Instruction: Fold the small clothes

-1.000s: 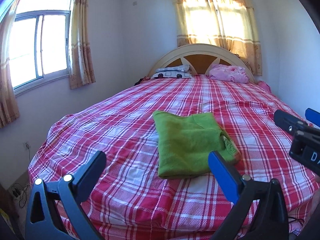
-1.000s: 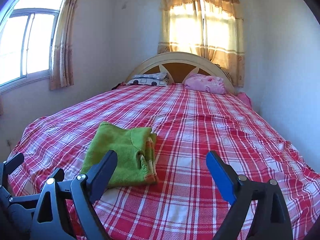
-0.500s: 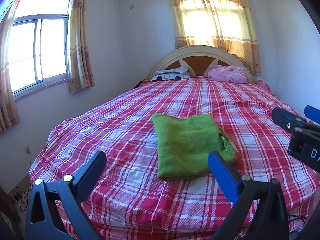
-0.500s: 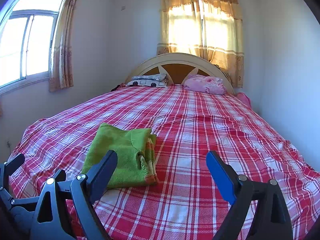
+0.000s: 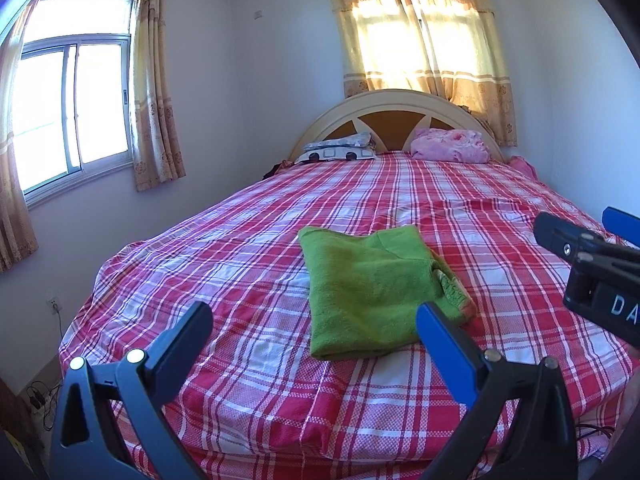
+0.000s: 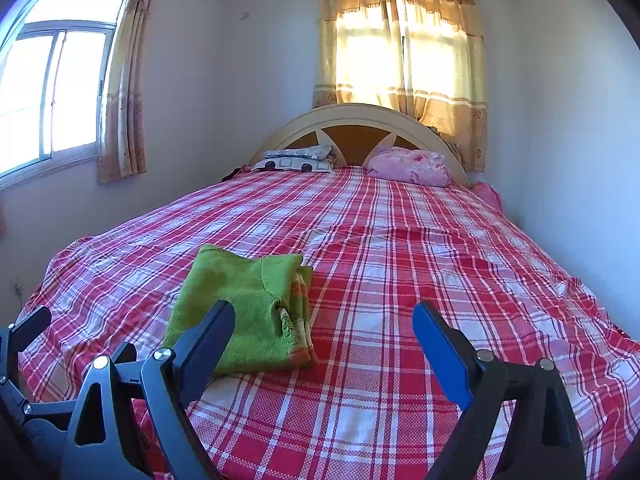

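Bare plaid bedspread (image 6: pixel 400 300) lies open around the folded green garment (image 5: pixel 372 284); pillows (image 6: pixel 408 166) far back.

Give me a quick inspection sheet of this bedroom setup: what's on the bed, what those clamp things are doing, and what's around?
Surface: bed with red plaid sheet, smooth apart from slight wrinkles.
Job's things: green garment lies folded flat near the foot of the bed.
Clutter: patterned pillow and pink bundle at the headboard.
Grippers: left gripper open, empty, short of the garment; right gripper open, empty.
Cables: wall socket with cord low on the left wall; plugs on the floor.
Surroundings: bare window on the left, curtained window behind the headboard.
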A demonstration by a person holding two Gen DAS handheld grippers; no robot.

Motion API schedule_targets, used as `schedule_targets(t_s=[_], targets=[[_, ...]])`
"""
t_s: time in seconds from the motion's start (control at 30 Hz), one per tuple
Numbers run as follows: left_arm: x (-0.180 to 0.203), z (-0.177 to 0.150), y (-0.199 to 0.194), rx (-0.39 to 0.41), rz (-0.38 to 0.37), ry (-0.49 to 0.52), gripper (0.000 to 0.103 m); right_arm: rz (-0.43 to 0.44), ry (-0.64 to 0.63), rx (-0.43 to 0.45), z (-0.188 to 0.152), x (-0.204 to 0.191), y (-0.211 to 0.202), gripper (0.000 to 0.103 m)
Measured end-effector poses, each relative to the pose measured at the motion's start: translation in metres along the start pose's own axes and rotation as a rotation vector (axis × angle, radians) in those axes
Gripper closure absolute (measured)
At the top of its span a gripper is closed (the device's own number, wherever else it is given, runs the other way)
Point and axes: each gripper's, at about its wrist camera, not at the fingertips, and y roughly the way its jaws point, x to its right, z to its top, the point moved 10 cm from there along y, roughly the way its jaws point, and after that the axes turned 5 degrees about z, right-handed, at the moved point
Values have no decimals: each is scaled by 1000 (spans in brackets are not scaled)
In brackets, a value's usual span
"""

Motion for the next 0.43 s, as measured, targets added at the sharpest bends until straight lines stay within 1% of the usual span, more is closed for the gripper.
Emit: schedule_targets(t_s=[0.43], targets=[[0, 0, -1, -3, -5, -3, 0, -2, 0, -5, -2, 0, 2, 12]])
